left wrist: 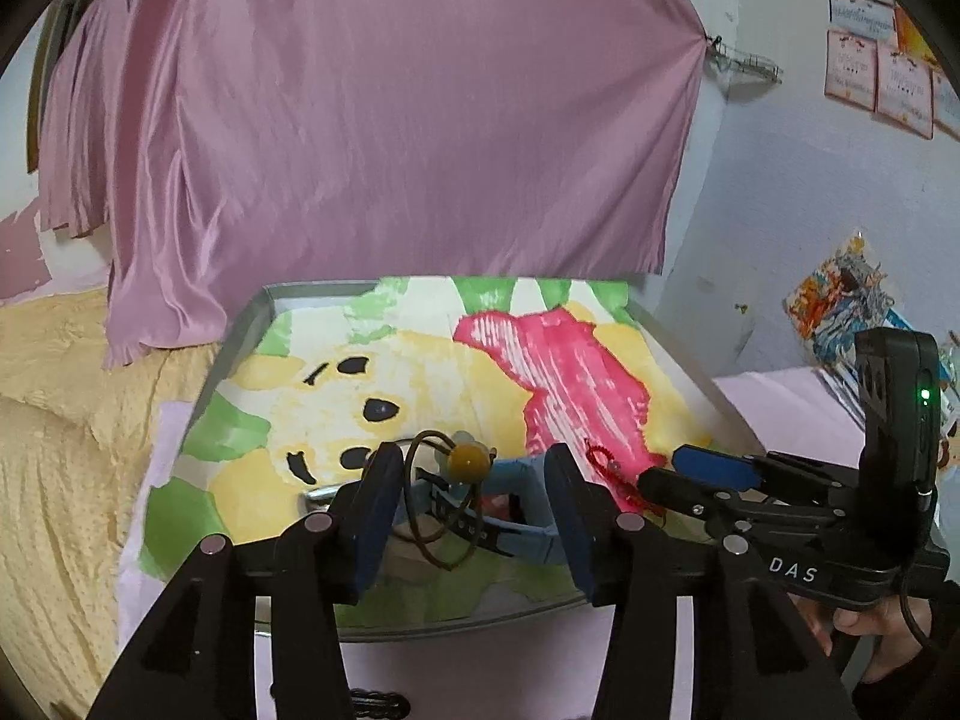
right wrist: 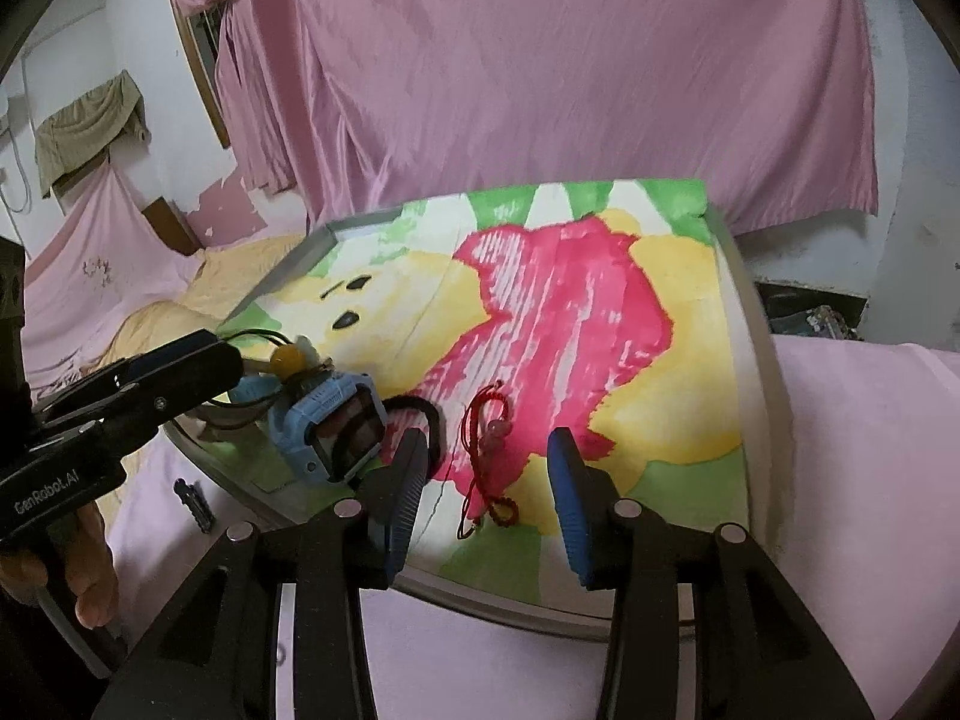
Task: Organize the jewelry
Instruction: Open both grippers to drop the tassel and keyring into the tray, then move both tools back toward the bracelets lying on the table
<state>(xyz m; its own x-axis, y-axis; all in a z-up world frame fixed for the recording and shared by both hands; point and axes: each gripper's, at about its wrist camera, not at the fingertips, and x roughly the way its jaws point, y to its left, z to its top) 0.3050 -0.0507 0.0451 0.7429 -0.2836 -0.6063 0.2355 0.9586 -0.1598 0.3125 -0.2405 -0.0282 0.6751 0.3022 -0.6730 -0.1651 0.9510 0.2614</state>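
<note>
Now tray (right wrist: 744,324) holds blue watch (right wrist: 336,426), red cord bracelet (right wrist: 489,456), hair tie (left wrist: 444,504)

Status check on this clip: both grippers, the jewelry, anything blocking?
Left gripper open over blue watch and hair tie. Right gripper open over red cord bracelet. All lie on the tray. Nothing blocking.

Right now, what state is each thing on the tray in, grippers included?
Left gripper: open, jaws either side of the watch, not pressing.
Right gripper: open, red cord between the jaws, untouched.
Watch: blue, tipped on its side on the tray, screen toward the right gripper.
Hair tie: yellow bead, loop draped over the watch.
Red cord: lying loose on the picture.
Tray: flat, lined with a painted picture.
</note>
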